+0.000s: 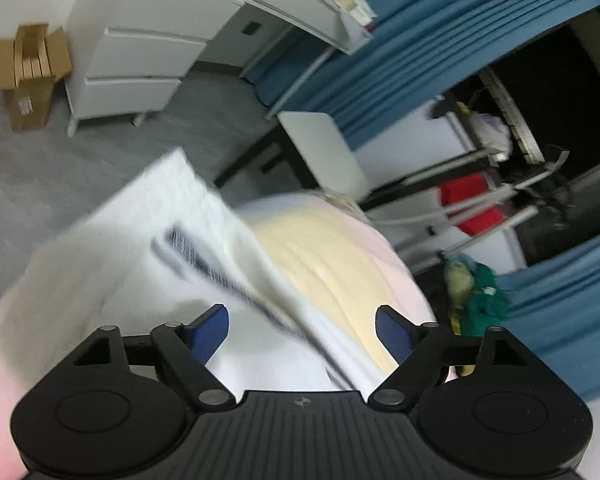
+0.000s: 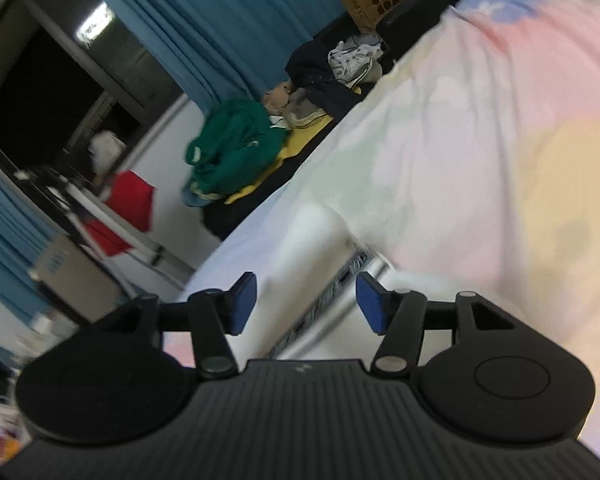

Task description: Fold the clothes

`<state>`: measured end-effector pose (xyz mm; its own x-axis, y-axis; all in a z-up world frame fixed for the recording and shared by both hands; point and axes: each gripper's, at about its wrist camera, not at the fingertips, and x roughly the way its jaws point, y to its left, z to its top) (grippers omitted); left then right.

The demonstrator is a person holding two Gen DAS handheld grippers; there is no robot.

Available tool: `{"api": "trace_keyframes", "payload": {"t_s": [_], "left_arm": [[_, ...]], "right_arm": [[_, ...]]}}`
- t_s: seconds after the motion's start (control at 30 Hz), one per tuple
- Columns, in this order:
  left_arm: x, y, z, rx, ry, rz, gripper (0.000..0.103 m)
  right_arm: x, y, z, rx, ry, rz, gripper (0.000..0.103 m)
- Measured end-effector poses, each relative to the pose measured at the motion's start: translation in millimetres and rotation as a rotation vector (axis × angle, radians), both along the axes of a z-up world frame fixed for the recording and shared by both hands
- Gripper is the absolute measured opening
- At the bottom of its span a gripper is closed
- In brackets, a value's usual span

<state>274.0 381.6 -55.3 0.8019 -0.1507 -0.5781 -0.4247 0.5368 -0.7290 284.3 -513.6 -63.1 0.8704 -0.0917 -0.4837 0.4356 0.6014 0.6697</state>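
Note:
A white garment (image 1: 112, 240) with a dark striped band (image 1: 228, 280) lies on the pastel sheet (image 1: 332, 256) of a bed. My left gripper (image 1: 302, 330) hangs open just above it, blue pads apart and holding nothing. In the right wrist view the same white garment (image 2: 300, 248) and its striped band (image 2: 332, 292) lie under my right gripper (image 2: 306, 302), which is open and empty. The pastel sheet (image 2: 480, 140) fills the right side. Both views are blurred.
A heap of clothes, green (image 2: 236, 148) and yellow, lies on a dark seat beyond the bed, and shows in the left wrist view (image 1: 480, 296). White drawers (image 1: 140, 56) and a cardboard box (image 1: 28, 76) stand on the grey floor. Blue curtains (image 1: 440, 32) hang behind.

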Motion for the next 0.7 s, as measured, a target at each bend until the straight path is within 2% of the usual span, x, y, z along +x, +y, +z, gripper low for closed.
{"api": "trace_keyframes", "payload": {"t_s": [0.17, 0.23, 0.27, 0.33, 0.37, 0.5, 0.53, 0.57, 0.7], "left_arm": [[-73.8, -23.4, -30.7, -0.194, -0.028, 0.065, 0.089], [-95.1, -29.9, -52.7, -0.282, 0.006, 0.111, 0.089], [-101.6, -31.9, -64.8, -0.342, 0.050, 0.133, 0.089], [-105.3, -32.9, -81.0, -0.399, 0.096, 0.157, 0.088], [-103.8, -33.2, -84.0, -0.390, 0.101, 0.158, 0.088], [-85.6, -34.1, -88.1, -0.349, 0.034, 0.174, 0.088], [-77.8, -35.6, -88.7, -0.327, 0.014, 0.178, 0.083], [-71.4, -37.3, -88.7, -0.294, -0.006, 0.194, 0.069], [-44.7, -42.6, -89.2, -0.161, -0.058, 0.214, 0.064]], "right_arm": [[-58.5, 5.8, -28.3, 0.200, 0.002, 0.046, 0.059], [-72.4, 10.5, -47.2, 0.276, 0.023, 0.066, 0.059], [-76.5, 12.7, -57.7, 0.311, 0.037, 0.075, 0.059], [-78.2, 17.2, -75.6, 0.363, 0.059, 0.091, 0.059], [-75.7, 19.9, -81.7, 0.376, 0.069, 0.103, 0.059], [-59.7, 21.1, -97.0, 0.408, 0.040, 0.120, 0.059], [-53.6, 20.9, -100.3, 0.409, 0.011, 0.118, 0.059], [-46.7, 20.8, -103.3, 0.401, -0.020, 0.124, 0.058], [-17.5, 20.1, -112.5, 0.322, -0.093, 0.111, 0.059]]}}
